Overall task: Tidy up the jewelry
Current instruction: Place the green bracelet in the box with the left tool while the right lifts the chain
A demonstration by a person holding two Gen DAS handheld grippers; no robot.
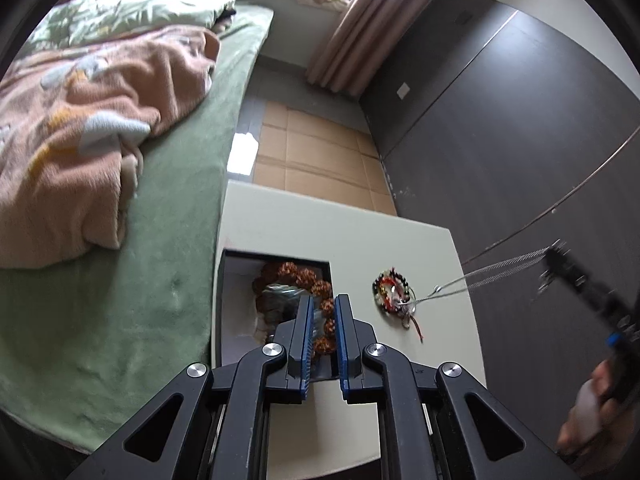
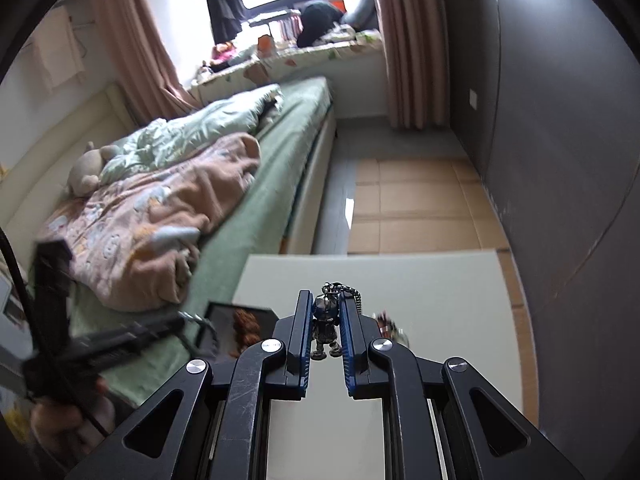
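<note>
Box (image 1: pixel 236 280) at table's 9 o'clock, brown bead bracelet (image 1: pixel 320 288) inside; left gripper (image 1: pixel 323 320) nearly closed, nothing seen held. Right gripper (image 2: pixel 326 320) clamped on figurine pendant (image 2: pixel 326 320). Risk: chain (image 1: pixel 488 270), hooked into beaded bracelet (image 1: pixel 394 294) at 3 o'clock, drags it off table.

One box (image 1: pixel 236 280) — two bracelets, perhaps — one chain (image 1: pixel 500 266).

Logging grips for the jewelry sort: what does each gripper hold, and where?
Right gripper pinches a chain necklace at its figurine pendant. Left gripper holds nothing.
</note>
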